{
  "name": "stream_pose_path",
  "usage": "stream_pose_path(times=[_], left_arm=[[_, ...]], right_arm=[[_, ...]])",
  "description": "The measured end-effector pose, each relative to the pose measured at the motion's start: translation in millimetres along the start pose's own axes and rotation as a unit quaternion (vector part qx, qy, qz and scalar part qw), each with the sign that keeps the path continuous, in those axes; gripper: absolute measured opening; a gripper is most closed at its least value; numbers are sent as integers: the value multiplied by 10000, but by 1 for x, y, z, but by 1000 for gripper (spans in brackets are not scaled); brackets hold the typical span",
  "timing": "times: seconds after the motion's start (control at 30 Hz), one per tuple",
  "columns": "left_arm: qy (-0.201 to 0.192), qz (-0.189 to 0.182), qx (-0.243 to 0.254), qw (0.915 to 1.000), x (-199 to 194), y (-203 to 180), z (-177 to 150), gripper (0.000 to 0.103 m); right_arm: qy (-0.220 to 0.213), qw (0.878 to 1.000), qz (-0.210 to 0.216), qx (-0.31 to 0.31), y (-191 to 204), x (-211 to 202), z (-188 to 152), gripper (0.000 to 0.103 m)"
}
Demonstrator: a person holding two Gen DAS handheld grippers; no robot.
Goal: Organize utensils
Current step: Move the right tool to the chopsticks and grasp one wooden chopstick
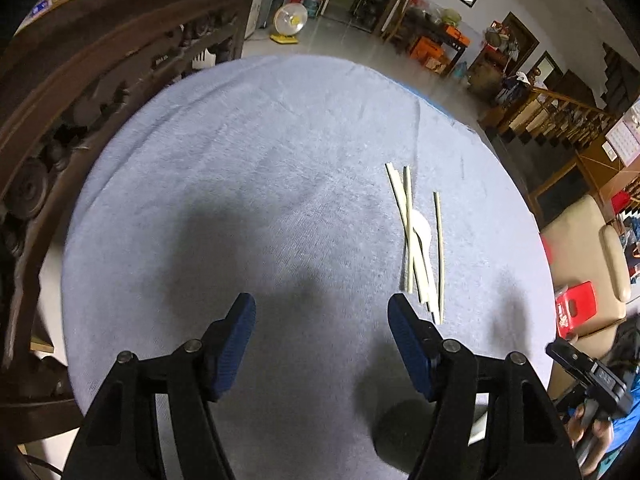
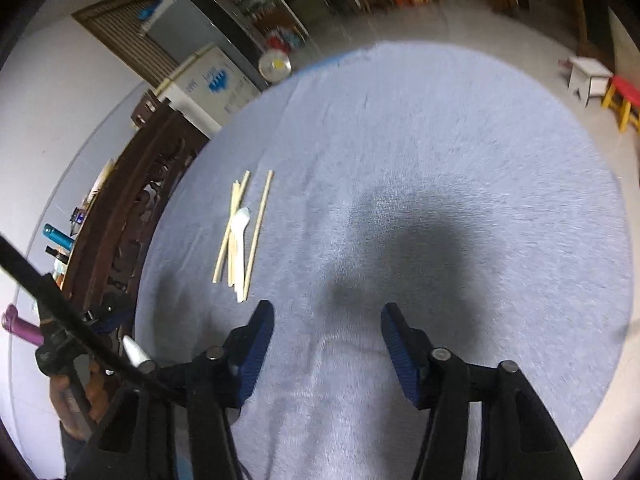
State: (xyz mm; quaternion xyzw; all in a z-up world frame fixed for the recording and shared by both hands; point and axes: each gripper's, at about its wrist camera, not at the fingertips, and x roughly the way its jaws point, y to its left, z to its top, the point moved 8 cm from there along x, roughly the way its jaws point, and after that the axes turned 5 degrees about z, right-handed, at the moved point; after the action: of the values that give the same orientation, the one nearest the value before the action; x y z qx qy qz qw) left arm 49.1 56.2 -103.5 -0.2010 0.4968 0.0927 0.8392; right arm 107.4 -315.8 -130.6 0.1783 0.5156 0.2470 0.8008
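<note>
Both two-finger grippers hang above a round table draped in a pale blue-grey terry cloth [image 1: 248, 168]. The left gripper [image 1: 322, 308] has its blue ribbed pads spread wide and holds nothing; the right gripper [image 2: 327, 316] is likewise wide open and empty. The task's things lie in one loose heap on the cloth: several pale wooden chopsticks [image 1: 408, 232] crossing one another, with a white plastic spoon [image 1: 423, 229] lying among them and one stick set slightly apart along the heap's right flank. In the left wrist view the heap sits toward the table's right edge, just beyond the right-hand pad; in the right wrist view the chopsticks [image 2: 236, 236] and spoon [image 2: 241, 236] lie toward the left edge, beside the dark carved wooden furniture [image 2: 132, 216].

The step in hand appears to be the first approach to the heap. It would be done well by taking the outlying stick first, since it is free of the others, closing the pads across its shaft near the middle and pressing lightly into the soft cloth so that the thin stick does not roll away. The spoon should be lifted only once the sticks lying over it are cleared.

How many chopsticks there are cannot be counted with certainty, because they overlap. The spoon's handle is partly covered. No holder or tray for the utensils is visible in either view.
</note>
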Motion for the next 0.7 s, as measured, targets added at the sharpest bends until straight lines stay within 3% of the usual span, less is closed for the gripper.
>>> stream_pose_path(times=[0.17, 0.23, 0.33, 0.7], left_arm=[[275, 44, -24, 9996, 24, 2, 13, 69], [312, 65, 5, 9995, 31, 1, 18, 69], [380, 80, 72, 9992, 41, -3, 27, 69], [505, 202, 375, 9978, 69, -23, 60, 69]], right_arm=[[525, 9986, -73, -36, 4, 45, 31, 48], [715, 9974, -105, -38, 8, 67, 46, 38], [932, 9954, -182, -111, 17, 98, 67, 35], [1316, 9889, -416, -556, 78, 192, 122, 30]])
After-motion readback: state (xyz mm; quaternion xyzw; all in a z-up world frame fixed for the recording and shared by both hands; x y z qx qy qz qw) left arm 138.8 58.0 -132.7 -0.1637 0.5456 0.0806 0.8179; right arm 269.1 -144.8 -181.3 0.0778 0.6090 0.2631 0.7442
